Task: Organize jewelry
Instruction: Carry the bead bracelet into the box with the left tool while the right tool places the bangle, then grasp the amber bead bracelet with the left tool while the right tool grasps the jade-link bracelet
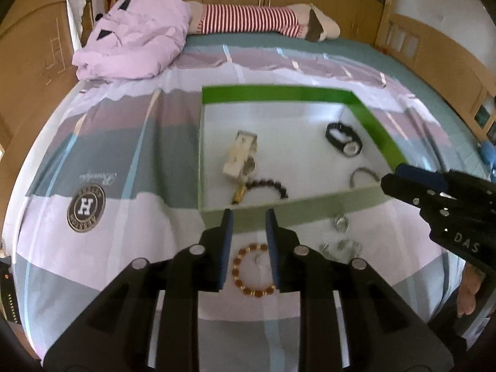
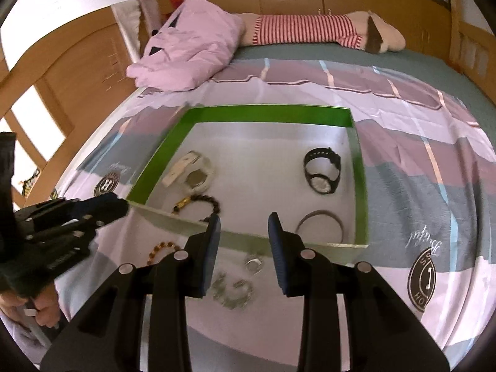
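Observation:
A green box [image 1: 310, 207] with a white floor lies on the bed. It holds a white watch [image 1: 240, 155], a black watch [image 1: 344, 138], a dark bead bracelet [image 1: 269, 186] and a grey bangle [image 1: 362, 176]. On the sheet in front of it, an amber bead bracelet [image 1: 237, 266] lies below my left gripper [image 1: 249, 214], which is open with the pads clear of it. My right gripper [image 2: 244, 217] is open above a silver chain bracelet [image 2: 235, 291] and a silver ring [image 2: 254, 263], touching neither. Its tip [image 1: 393, 176] hangs by the box's near right corner.
A crumpled pink quilt [image 1: 133, 37] and a long striped plush toy [image 1: 254, 20] lie at the bed's far end. Wooden bed rails and cabinets surround the bed. A hand [image 2: 43, 310] holds the left gripper [image 2: 122, 206] near the box's left corner.

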`<state>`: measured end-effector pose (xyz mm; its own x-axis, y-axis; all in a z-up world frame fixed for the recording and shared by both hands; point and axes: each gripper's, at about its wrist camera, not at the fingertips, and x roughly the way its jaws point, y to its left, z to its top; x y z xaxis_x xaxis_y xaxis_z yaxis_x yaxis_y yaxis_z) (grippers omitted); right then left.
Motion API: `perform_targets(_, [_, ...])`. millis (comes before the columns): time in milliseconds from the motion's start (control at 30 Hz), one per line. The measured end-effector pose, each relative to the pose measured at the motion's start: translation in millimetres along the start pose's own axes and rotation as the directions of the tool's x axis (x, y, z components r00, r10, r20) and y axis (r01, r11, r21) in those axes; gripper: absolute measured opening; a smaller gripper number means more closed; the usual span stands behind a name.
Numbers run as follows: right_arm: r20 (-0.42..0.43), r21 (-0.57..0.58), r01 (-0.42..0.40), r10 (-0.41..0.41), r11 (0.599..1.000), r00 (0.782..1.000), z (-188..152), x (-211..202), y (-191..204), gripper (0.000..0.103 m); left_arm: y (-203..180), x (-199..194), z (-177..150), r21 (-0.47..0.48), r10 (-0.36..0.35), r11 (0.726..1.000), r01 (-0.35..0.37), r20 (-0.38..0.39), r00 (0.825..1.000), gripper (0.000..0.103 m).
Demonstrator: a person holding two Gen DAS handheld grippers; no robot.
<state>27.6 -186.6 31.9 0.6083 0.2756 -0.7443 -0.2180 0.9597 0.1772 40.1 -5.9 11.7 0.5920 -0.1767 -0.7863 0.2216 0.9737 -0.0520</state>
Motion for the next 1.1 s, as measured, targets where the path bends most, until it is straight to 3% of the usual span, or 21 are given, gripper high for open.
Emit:
perform_targets(200, [-0.027, -0.045, 0.073, -0.074, 0.996, 0.997, -8.6, 5.1, 12.7, 0.033, -6.1, 12.5, -5.1, 0.026, 0.011, 1.000, -0.010, -0.033, 0.999, 0.023])
perform_targets(500, [-0.021, -0.077, 0.091, -0.093, 0.993, 0.995, -14.1, 2.9, 16.3, 0.041, -10.6, 17.3, -9.9, 0.042, 0.013, 0.999, -0.011, -0.051, 0.999, 0.027])
perform_targets(667, [-0.038, -0.080, 0.083, -0.086, 0.993, 0.996, -14.9, 6.7, 17.3, 0.044, -6.7, 26.8, -13.0, 0.031, 0.046, 0.999, -0.043, -0.103, 0.994, 0.032])
perform_targets(800, [-0.105, -0.011, 0.022, -0.023, 1.000, 0.994, -13.5, 15.1, 1.6, 0.044, 11.5, 41.1, -17.1, -0.042, 0.060, 0.997, -0.070, -0.202, 0.978, 0.032])
perform_targets(867, [-0.131, 0.026, 0.002, 0.002, 1.000, 0.991, -13.3, 17.2, -9.2, 0.044, 17.1, 42.4, -18.2, -0.064, 0.040, 0.996, -0.055, -0.216, 0.976, 0.023])
perform_targets(967, [-0.164, 0.007, 0.000, 0.001, 1.000, 0.987, -16.5, 21.0, -11.0, 0.029, 17.6, 40.6, -19.9, -0.059, 0.033, 0.997, -0.047, -0.218, 0.975, 0.020])
perform_targets(1100, [-0.255, -0.041, 0.013, -0.022, 0.999, 0.967, -29.2, 43.2, -2.1, 0.029, 17.3, 37.3, -22.0, -0.061, 0.020, 0.998, -0.034, -0.216, 0.976, 0.020])
